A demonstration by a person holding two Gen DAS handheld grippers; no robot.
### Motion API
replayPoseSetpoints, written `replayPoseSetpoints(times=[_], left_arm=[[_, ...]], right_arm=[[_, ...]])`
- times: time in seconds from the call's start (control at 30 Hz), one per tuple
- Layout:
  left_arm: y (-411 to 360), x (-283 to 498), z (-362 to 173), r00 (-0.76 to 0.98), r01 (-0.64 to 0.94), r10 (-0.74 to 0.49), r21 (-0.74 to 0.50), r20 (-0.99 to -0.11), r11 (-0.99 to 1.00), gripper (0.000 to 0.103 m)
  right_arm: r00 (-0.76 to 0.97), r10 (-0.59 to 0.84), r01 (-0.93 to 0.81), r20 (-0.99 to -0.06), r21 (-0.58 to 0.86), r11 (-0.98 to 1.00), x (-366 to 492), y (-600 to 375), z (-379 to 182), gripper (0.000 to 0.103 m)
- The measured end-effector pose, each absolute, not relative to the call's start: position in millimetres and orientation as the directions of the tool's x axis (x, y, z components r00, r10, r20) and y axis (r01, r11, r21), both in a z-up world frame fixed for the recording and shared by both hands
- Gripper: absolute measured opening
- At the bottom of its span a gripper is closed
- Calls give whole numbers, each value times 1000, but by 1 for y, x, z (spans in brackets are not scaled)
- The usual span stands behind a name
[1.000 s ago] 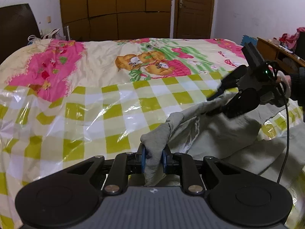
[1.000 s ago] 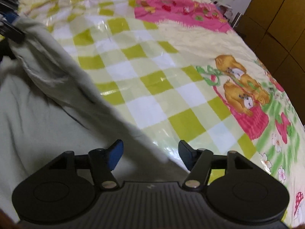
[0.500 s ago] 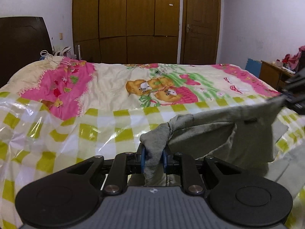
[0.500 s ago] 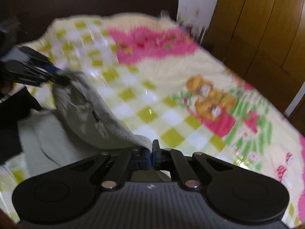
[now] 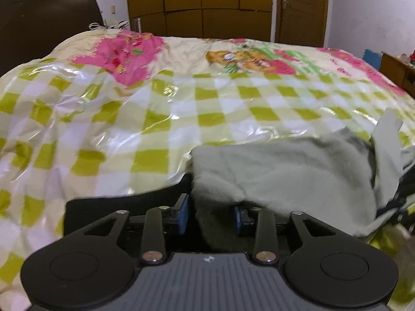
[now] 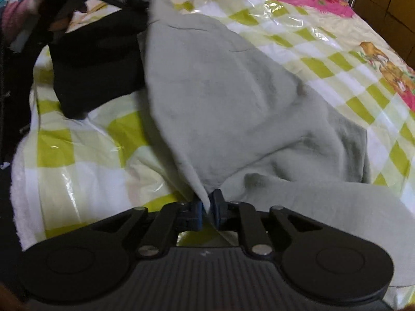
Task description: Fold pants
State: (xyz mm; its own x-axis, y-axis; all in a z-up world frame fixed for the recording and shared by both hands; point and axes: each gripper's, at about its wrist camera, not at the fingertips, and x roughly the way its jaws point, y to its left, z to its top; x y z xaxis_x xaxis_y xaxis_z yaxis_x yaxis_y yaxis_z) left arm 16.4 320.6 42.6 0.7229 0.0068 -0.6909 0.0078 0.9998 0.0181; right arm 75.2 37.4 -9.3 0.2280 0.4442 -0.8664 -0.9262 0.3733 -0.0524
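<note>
Two grippers work over a bed point(image 5: 145, 119) spread with a glossy green-and-white checked cover and pink cartoon prints; no writing can be read anywhere. Brown wardrobe doors point(image 5: 202, 5), a door and white walls stand at twelve o'clock in the left view, a dark headboard at ten. Grey pants point(image 6: 233, 98) lie bunched on the cover, at four o'clock in the left view. Left gripper point(image 5: 211, 216): jaws have just been opening, apart, cloth lying loose between them. Right gripper point(image 6: 207, 211): nearly closed, pinching a fold of the pants.
</note>
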Motion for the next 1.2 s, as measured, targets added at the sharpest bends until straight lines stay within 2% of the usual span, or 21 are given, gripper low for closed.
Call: replayPoseSetpoints(times=[0.23, 0.37, 0.47, 0.53, 0.6, 0.67, 0.8, 1.03, 1.2], left_arm=[[333, -10, 44, 717, -53, 86, 69, -692, 996, 50], [331, -20, 60, 756, -61, 85, 58, -649, 996, 51], [312, -16, 71, 799, -10, 36, 46, -600, 999, 53], [290, -8, 69, 800, 54, -18, 42, -599, 998, 54], [269, 3, 57, 769, 112, -64, 36, -637, 993, 54], [253, 16, 36, 698, 155, -92, 24, -710, 988, 54], [231, 25, 5, 602, 203, -100, 30, -792, 979, 54], [191, 36, 26, 648, 248, -174, -10, -742, 969, 54], [124, 66, 28, 623, 382, -318, -77, -715, 921, 55]], right_arm=[[237, 431, -924, -871, -65, 377, 70, 33, -11, 29], [236, 412, -923, -880, -71, 377, 67, 21, -10, 37], [252, 393, -906, -884, -72, 418, 71, 8, -6, 37], [262, 386, -888, -884, -64, 455, 74, -2, -2, 37], [273, 383, -867, -882, -54, 495, 78, -14, 2, 37], [287, 378, -838, -880, -39, 545, 82, -29, 6, 37], [319, 364, -753, -875, -1, 658, 98, -68, 15, 38], [421, 335, -513, -843, 83, 854, 145, -150, 27, 41], [513, 326, -313, -794, 180, 933, 192, -206, 27, 41]])
